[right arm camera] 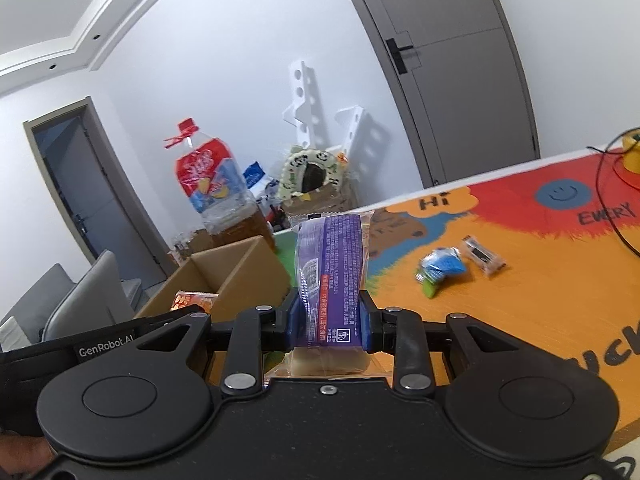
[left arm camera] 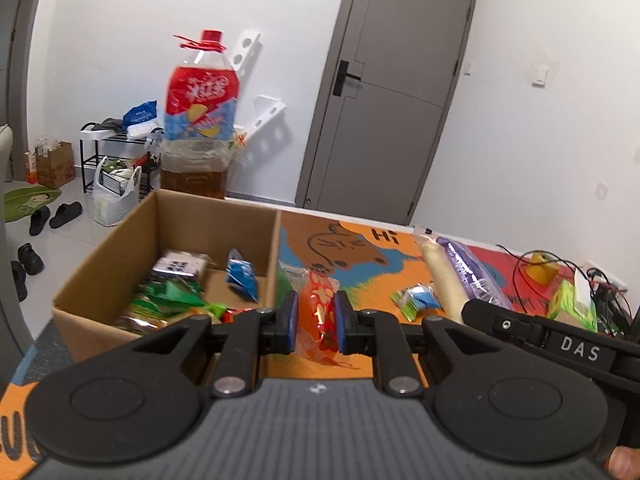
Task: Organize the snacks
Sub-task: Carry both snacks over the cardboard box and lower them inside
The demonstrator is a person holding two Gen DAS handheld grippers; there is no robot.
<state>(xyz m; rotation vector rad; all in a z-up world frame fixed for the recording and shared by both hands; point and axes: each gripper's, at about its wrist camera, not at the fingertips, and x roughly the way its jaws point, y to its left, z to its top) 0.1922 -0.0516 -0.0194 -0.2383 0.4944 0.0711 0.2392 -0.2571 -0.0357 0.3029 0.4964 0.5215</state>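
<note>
Right wrist view: "GenRobot.AI" marks left gripper [right arm camera: 192,312]; mat [right arm camera: 520,320] reads "Hi".

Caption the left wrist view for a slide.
Left gripper holding an orange snack packet beside the cardboard box.

A home entryway: shoe rack [left arm camera: 116,152], slippers [left arm camera: 56,216], grey door [left arm camera: 384,92], sofa [right arm camera: 76,304].

The left gripper [left arm camera: 316,322] and the right gripper [right arm camera: 329,318] both point slightly downward, side by side, each with its jaws clamped on a packet.
</note>
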